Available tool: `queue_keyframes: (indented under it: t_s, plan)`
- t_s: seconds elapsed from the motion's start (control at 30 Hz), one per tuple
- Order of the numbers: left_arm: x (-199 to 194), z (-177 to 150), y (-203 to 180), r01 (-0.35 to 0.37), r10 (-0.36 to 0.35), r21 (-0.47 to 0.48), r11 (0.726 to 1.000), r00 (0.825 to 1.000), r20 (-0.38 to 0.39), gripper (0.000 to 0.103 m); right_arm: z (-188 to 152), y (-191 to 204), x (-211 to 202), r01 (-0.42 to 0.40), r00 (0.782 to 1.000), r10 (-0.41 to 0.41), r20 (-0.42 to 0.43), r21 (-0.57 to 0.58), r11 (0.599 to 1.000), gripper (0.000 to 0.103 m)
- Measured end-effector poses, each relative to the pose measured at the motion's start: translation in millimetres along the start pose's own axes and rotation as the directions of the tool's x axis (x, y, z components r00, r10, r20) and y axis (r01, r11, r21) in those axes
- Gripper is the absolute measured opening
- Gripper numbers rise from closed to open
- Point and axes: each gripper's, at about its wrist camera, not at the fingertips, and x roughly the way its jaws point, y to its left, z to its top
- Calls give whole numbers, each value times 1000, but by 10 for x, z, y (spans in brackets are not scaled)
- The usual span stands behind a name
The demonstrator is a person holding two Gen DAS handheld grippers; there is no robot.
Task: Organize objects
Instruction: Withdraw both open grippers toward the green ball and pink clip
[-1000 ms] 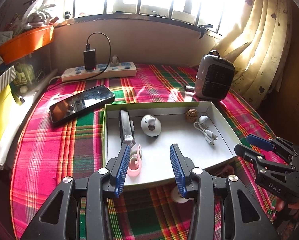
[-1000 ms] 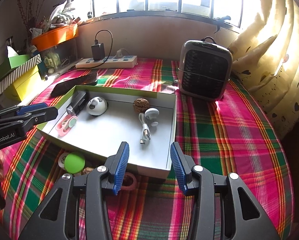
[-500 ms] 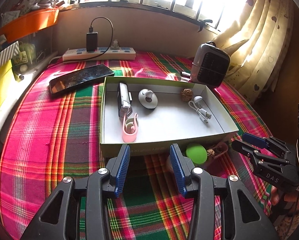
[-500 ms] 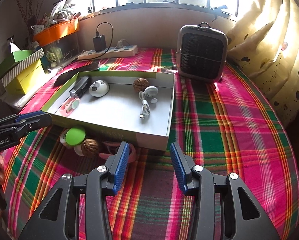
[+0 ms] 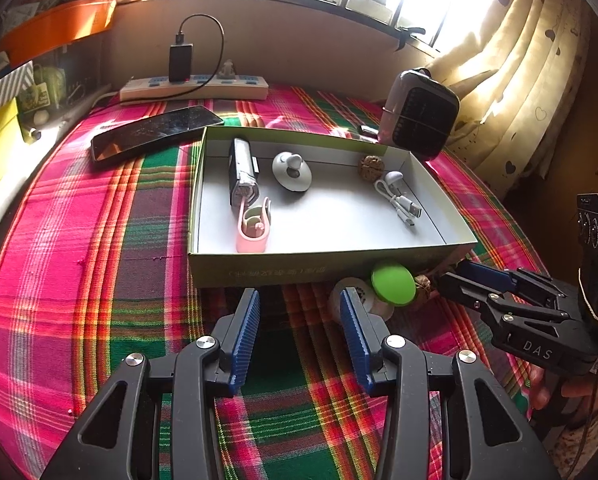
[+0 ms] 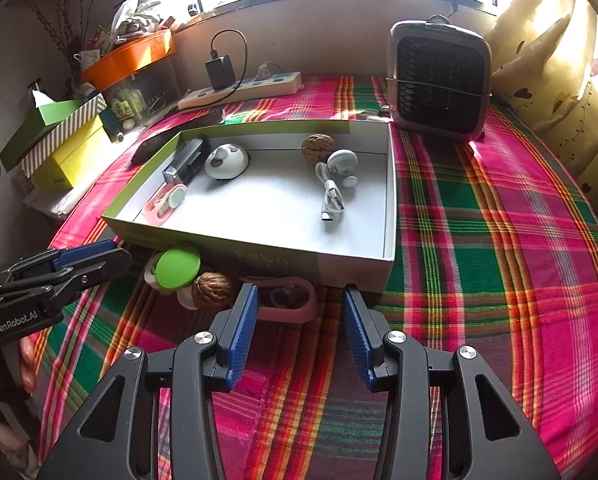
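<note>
Both grippers, left gripper [image 5: 299,312] and right gripper [image 6: 297,308], released and empty; walnut [image 6: 213,291] looks light, hard, rollable, so pinch across its middle.

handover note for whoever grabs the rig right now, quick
Left gripper: jaws open, empty, in front of the box's near wall.
Right gripper: jaws open, empty, just short of the pink clip.
In the box: stapler, white round gadget, walnut, cable, another pink clip.
Left to box, on the cloth by the near wall: green disc, second walnut, the pink clip.
</note>
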Motion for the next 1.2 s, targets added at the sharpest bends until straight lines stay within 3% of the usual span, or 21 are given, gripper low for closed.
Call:
queue_keyframes:
  t_s: [0.3,0.43,0.7,1.2]
  plan:
    - [24,-12,27,0,0,-11,1000,1000,-9,40,-106,141,3,-79,996,75,-41,-92,993,44]
    - [29,-15,35,-1,1,-14,1000,1000,-12,40,-86,117,-17,-39,999,37,-18,-124,992,44]
    - [52,-31,23,4,-4,-13,1000,1000,-26,40,-3,40,92,-86,996,82,-34,-138,987,51]
    - [83,-27,57,12,-12,-25,1000,999,-37,40,-211,341,34,-197,979,172,-107,-304,932,51]
